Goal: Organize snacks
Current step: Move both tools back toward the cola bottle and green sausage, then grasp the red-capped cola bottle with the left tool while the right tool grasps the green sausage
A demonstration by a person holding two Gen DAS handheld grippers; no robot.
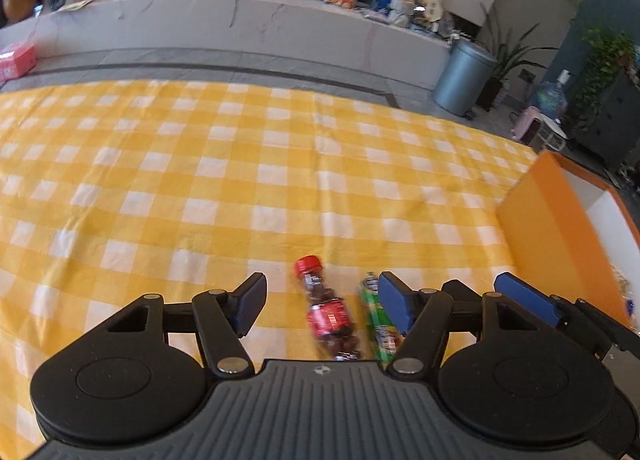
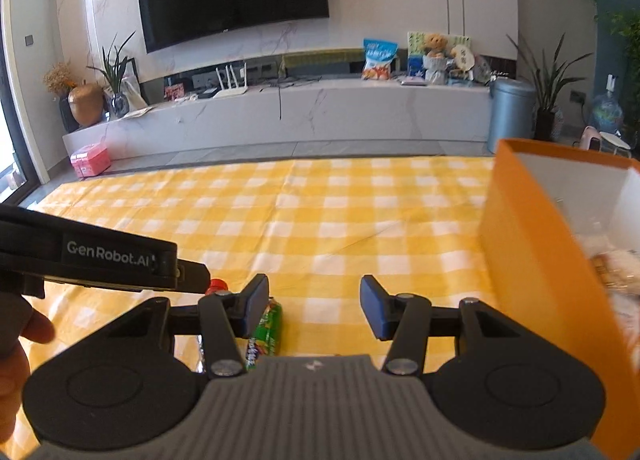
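A small bottle with a red cap and red label (image 1: 329, 314) lies on the yellow checked cloth (image 1: 200, 180), between the fingers of my open left gripper (image 1: 322, 300). A green snack packet (image 1: 379, 320) lies just right of the bottle, against the left gripper's right finger. In the right wrist view the green packet (image 2: 267, 330) lies by the left finger of my open, empty right gripper (image 2: 314, 306), and the bottle's red cap (image 2: 216, 285) peeks out behind the left gripper's body. An orange box (image 2: 532, 260) stands at the right with snacks inside.
The orange box (image 1: 560, 228) has white inner walls. The other gripper's blue finger (image 1: 528, 298) shows at the right of the left wrist view. Beyond the cloth are a grey floor, a marble TV bench (image 2: 280, 116) and a grey bin (image 2: 510, 112).
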